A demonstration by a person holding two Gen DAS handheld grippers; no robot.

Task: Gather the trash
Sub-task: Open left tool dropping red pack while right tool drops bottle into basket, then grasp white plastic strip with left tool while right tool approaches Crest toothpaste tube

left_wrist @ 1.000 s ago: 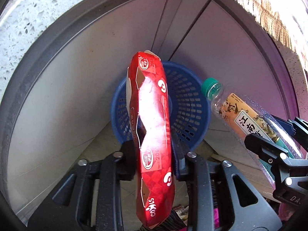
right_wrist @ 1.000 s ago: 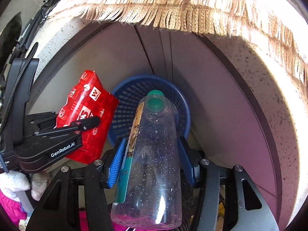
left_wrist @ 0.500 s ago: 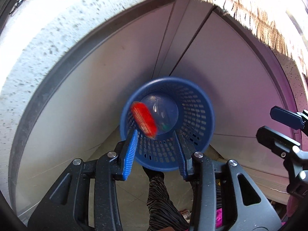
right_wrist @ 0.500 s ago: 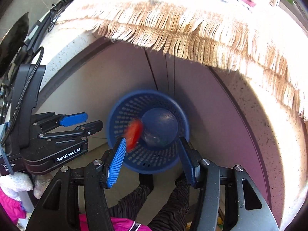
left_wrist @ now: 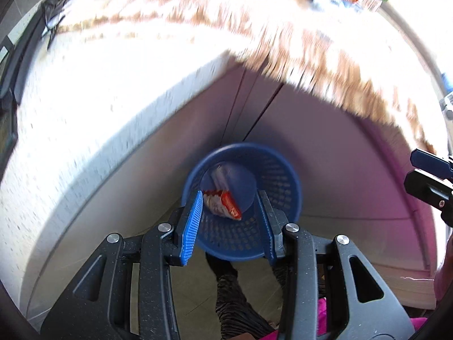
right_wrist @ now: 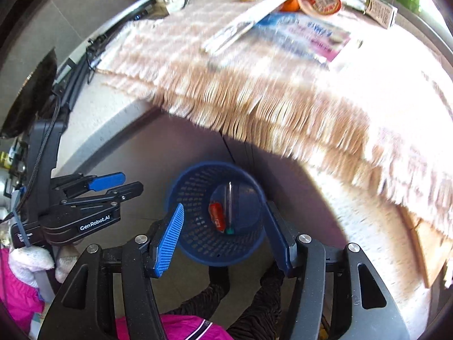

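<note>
Both pieces are now lying in the bin (right_wrist: 218, 215): carton (left_wrist: 223, 202), bottle (right_wrist: 230, 206). L gripper (left_wrist: 230, 218) & R gripper (right_wrist: 223, 238) are hanging wide open, empty, lifting toward counter edge (right_wrist: 119, 113) for more.

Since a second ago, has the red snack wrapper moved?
Yes. The red snack wrapper left the left gripper and dropped into the blue basket, beside the bottle.
</note>
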